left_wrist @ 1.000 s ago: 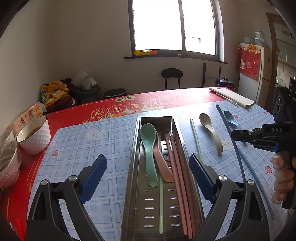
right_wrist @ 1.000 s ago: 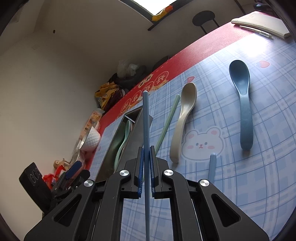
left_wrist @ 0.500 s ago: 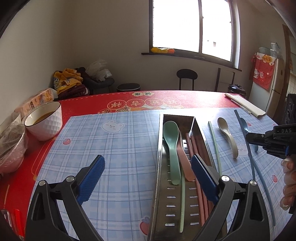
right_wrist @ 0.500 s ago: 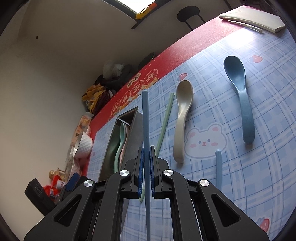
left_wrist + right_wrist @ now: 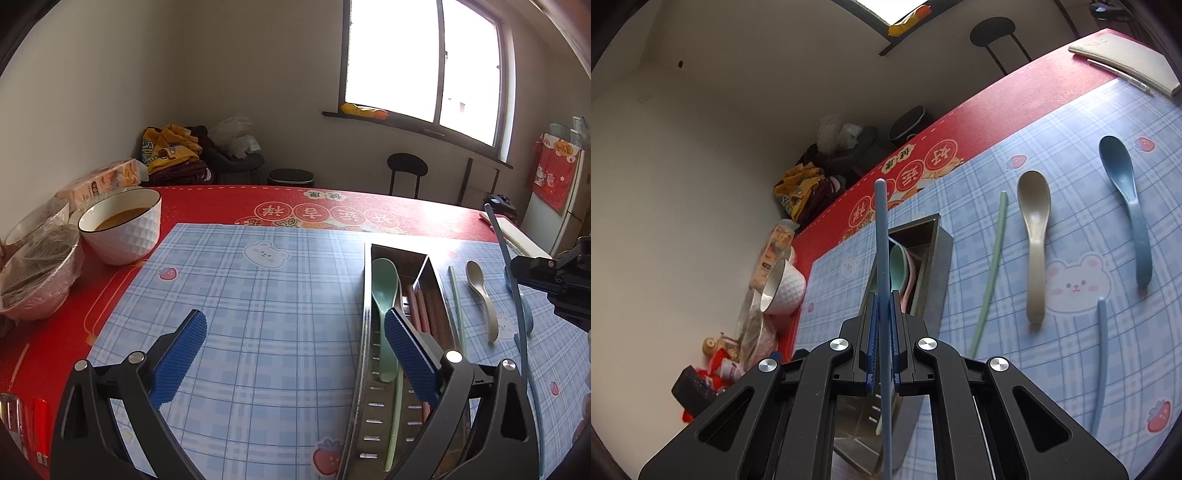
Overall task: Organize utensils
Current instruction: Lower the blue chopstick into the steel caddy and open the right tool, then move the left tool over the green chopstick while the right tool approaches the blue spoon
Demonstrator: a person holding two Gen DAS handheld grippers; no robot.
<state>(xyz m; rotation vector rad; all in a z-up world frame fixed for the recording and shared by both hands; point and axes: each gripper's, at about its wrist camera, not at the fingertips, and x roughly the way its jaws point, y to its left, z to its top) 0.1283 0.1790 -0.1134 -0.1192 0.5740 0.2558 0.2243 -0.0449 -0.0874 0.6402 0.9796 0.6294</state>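
Note:
My right gripper [image 5: 882,314] is shut on a blue chopstick [image 5: 881,236], held in the air above the metal utensil tray [image 5: 938,243]. The tray [image 5: 365,332] holds a green spoon [image 5: 384,291], a pink spoon, pink chopsticks [image 5: 419,310] and a green chopstick. On the mat to its right lie a green chopstick [image 5: 991,266], a beige spoon [image 5: 1034,229], a blue spoon [image 5: 1126,199] and a second blue chopstick [image 5: 1100,354]. My left gripper [image 5: 295,354] is open and empty, low over the mat left of the tray.
A white bowl with brown liquid [image 5: 122,229] and plastic-covered bowls [image 5: 37,273] stand at the left table edge. A flat beige packet [image 5: 1126,59] lies at the far right. The blue checked mat [image 5: 258,295] covers the red table.
My left gripper has swung left, so the tray now sits at its right finger. My right gripper has carried the blue chopstick left, over the tray.

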